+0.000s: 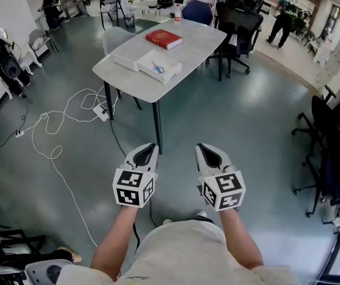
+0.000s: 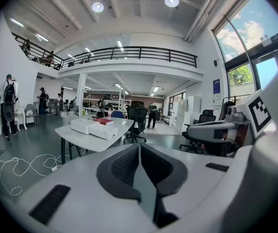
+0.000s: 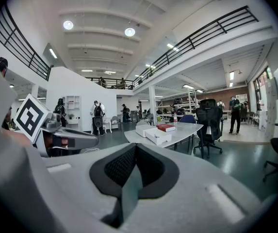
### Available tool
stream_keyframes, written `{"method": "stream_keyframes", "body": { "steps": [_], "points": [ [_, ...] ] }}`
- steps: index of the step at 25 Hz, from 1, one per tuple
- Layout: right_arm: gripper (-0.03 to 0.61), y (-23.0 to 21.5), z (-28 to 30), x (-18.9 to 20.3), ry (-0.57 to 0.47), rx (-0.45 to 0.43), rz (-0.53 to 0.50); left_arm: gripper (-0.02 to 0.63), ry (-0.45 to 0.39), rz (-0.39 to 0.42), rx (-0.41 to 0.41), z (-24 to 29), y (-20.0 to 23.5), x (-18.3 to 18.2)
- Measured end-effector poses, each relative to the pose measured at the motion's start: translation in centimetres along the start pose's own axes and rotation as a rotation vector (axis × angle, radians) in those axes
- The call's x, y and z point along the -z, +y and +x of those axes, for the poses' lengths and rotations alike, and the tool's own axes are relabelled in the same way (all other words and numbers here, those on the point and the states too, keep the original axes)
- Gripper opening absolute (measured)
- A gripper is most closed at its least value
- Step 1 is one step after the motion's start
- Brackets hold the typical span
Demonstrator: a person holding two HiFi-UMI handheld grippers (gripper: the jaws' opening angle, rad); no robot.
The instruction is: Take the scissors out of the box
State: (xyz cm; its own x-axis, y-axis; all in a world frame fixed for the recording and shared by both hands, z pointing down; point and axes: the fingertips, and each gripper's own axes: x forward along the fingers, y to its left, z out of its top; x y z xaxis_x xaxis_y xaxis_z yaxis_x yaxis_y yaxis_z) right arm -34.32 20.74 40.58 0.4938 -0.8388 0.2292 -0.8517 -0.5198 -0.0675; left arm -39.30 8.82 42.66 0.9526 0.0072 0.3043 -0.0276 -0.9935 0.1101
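Blue-handled scissors (image 1: 158,68) lie in a shallow white box (image 1: 159,65) on the grey table (image 1: 188,46), far ahead of me. My left gripper (image 1: 151,146) and right gripper (image 1: 202,146) hang side by side over the floor, well short of the table. Both are shut with nothing between their jaws. In the left gripper view the left gripper (image 2: 139,147) points at the distant white box (image 2: 102,132), and its jaws meet. In the right gripper view the right gripper (image 3: 136,147) also has its jaws closed, with the box (image 3: 158,136) far off. The scissors are too small to see in both gripper views.
A second white box (image 1: 132,55) and a red book (image 1: 163,38) lie on the table. A white cable (image 1: 57,123) and a power strip (image 1: 101,114) lie on the floor at the left. Black office chairs (image 1: 238,22) stand behind the table and at the right. People stand far off.
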Motion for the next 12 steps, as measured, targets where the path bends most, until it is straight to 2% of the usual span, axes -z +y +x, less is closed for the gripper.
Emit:
{"method": "stream_keyframes", "body": {
  "steps": [12],
  "points": [
    [0.005, 0.5, 1.9, 0.1, 0.017, 0.003, -0.006, 0.021, 0.041, 0.010, 0.011, 1.4, 2.0, 0.7]
  ]
}}
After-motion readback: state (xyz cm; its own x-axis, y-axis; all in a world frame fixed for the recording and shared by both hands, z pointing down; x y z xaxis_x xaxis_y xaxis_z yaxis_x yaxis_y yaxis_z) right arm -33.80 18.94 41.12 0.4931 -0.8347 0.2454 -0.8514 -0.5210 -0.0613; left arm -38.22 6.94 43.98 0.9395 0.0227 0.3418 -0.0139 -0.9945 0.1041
